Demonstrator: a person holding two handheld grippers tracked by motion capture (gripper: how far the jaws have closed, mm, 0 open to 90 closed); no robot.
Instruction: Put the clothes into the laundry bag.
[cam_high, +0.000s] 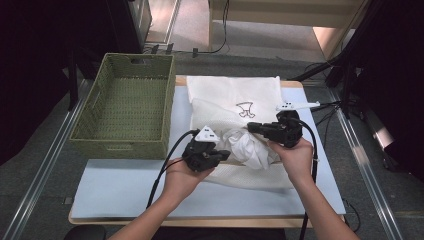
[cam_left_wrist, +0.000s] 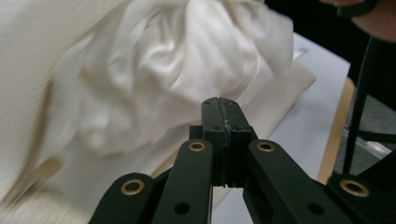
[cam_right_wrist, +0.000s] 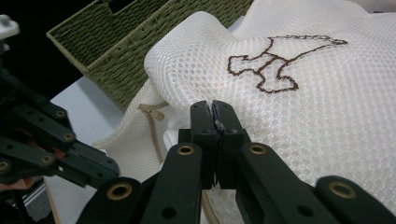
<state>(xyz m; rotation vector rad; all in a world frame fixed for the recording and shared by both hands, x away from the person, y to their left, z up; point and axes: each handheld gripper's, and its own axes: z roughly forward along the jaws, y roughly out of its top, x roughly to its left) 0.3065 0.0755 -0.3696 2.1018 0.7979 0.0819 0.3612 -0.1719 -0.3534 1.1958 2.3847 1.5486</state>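
A white mesh laundry bag (cam_high: 220, 107) with a brown embroidered dog outline (cam_right_wrist: 275, 65) lies on the table. A crumpled white garment (cam_high: 250, 147) bulges out of its near opening. My right gripper (cam_high: 250, 127) is shut on the upper edge of the bag's opening (cam_right_wrist: 214, 108), holding that layer raised beside the zipper (cam_right_wrist: 152, 114). My left gripper (cam_high: 226, 154) sits just left of the garment. Its jaws are shut (cam_left_wrist: 222, 105) with no cloth visible between them, and the garment (cam_left_wrist: 163, 70) lies just beyond their tips.
An empty green woven basket (cam_high: 120, 145) stands at the left, close to the bag (cam_right_wrist: 116, 51). A pale blue mat (cam_high: 125, 185) covers the table's near part. A white tool (cam_high: 297, 105) lies at the bag's far right. Cables trail from both grippers.
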